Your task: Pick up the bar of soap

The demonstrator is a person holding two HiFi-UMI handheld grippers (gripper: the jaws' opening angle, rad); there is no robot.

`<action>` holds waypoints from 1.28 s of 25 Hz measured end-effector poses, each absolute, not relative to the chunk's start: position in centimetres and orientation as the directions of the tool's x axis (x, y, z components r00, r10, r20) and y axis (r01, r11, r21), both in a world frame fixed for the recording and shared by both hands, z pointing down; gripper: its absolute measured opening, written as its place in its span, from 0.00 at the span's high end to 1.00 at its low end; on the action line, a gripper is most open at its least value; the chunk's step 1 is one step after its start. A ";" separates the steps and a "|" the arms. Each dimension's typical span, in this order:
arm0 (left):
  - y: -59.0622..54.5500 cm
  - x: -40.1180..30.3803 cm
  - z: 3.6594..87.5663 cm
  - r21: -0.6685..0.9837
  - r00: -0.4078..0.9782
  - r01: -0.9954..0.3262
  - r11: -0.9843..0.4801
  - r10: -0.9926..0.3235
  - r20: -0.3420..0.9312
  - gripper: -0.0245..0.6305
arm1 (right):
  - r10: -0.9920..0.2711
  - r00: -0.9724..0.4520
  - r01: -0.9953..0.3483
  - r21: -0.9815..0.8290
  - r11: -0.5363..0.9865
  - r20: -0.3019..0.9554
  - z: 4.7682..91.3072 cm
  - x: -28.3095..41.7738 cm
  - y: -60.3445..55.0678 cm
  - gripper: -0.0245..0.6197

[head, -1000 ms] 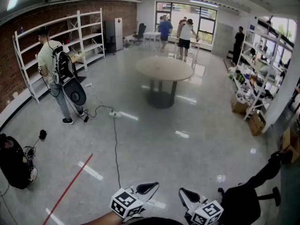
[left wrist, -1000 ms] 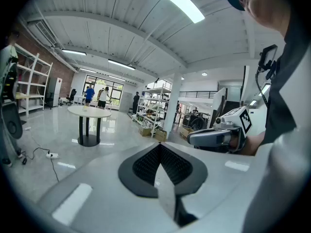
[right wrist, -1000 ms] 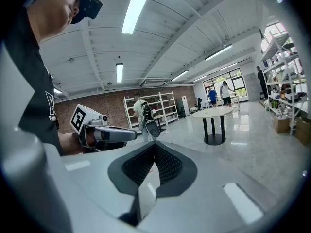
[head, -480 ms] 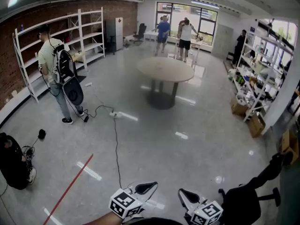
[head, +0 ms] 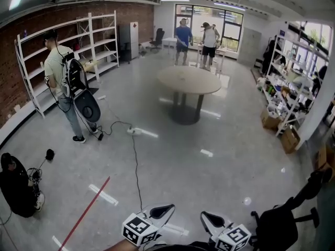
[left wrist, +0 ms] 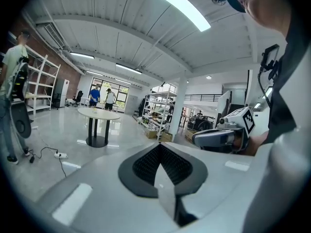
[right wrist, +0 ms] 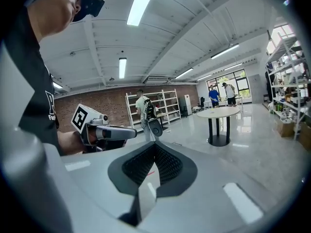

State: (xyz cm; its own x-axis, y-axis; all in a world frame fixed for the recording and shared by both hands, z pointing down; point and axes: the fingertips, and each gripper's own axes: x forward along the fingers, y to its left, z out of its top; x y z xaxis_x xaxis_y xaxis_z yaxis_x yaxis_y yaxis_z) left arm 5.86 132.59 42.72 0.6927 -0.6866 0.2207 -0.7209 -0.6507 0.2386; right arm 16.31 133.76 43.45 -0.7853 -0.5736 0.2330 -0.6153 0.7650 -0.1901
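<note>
Head view, left to right. A person (head: 62,77) with a backpack stands by the shelves (head: 36,61); a red line (head: 86,209) crosses the floor. My left claw (head: 165,209) is held low, jaws together on nothing. A round table (head: 189,79) stands well ahead, at centre. My right claw (head: 208,217), just beside the left, is likewise closed and empty. A black chair (head: 280,221) sits at right. The soap's place and long axis: I cannot tell.

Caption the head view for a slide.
Left gripper and right gripper, both shut and empty, held low over a glossy floor, facing a round table; no bar of soap in view.
</note>
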 end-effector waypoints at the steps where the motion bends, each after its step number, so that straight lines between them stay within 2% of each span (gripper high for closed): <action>1: 132.4 5.1 42.8 0.240 0.688 -0.725 -0.645 -0.692 0.219 0.95 | -0.570 -0.786 -0.613 -0.191 0.766 0.238 43.4 15.6 133.7 0.95; 7: 130.7 2.5 43.3 0.263 0.678 -0.734 -0.626 -0.702 0.219 0.95 | -0.570 -0.782 -0.618 -0.194 0.762 0.251 44.1 13.7 131.8 0.95; 17: 122.9 4.3 43.1 0.235 0.656 -0.755 -0.612 -0.709 0.260 0.95 | -0.559 -0.798 -0.600 -0.225 0.768 0.223 44.2 15.8 122.7 0.95; 32: 102.0 14.7 41.6 0.204 0.631 -0.776 -0.597 -0.744 0.223 0.95 | -0.532 -0.825 -0.564 -0.199 0.802 0.192 42.6 25.9 102.2 0.95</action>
State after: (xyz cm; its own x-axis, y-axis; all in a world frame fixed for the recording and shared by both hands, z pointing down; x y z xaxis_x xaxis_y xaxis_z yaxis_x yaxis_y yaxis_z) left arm 14.74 102.04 41.58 0.6306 -0.7435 0.2226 -0.7759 -0.5968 0.2044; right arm 25.86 102.15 42.58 -0.8246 -0.5322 0.1918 -0.5636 0.8018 -0.1986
